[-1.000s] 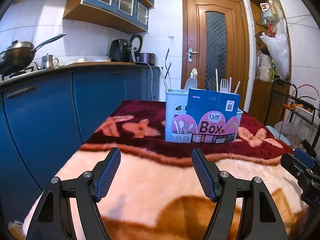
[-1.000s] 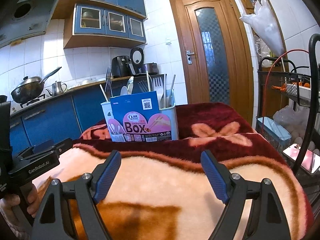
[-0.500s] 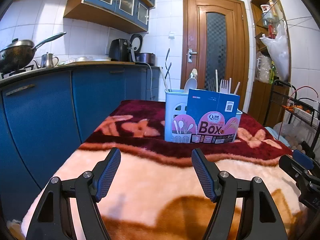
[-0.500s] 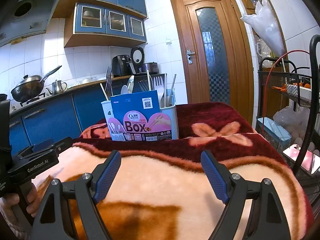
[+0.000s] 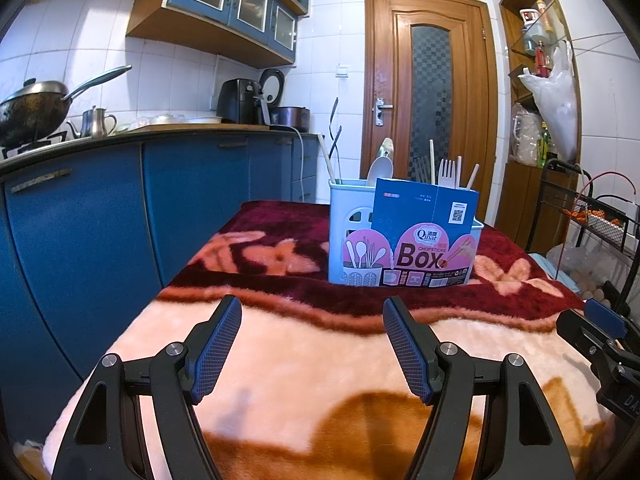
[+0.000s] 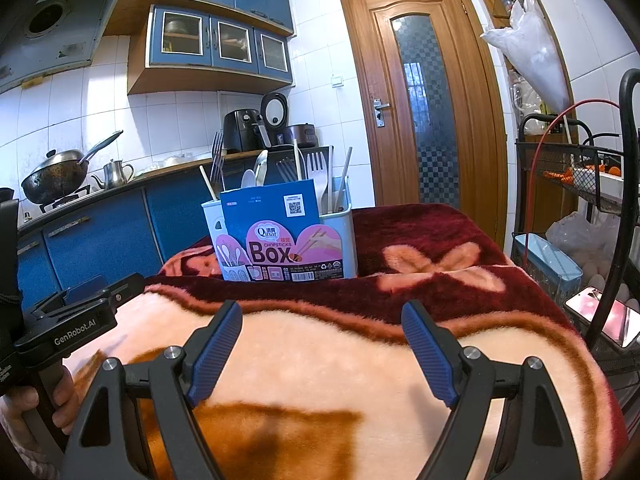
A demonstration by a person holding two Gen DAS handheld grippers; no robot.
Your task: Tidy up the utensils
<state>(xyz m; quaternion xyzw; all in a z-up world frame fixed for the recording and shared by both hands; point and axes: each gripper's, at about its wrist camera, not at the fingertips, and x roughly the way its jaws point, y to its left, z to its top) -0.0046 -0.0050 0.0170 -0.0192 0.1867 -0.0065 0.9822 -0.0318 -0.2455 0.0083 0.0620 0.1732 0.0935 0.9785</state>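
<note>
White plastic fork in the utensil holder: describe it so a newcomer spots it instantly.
On the blanket-covered table stands a pale blue utensil holder fronted by a "Box" card. At its right rear, the white plastic fork stands tines up, the only white fork, beside a dark metal one.

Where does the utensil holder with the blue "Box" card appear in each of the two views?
Left wrist view: the utensil holder stands right of centre, on the dark red part of the blanket.
Right wrist view: the utensil holder stands left of centre, on the same red part.
Shared landmark: the wooden door behind it.
</note>
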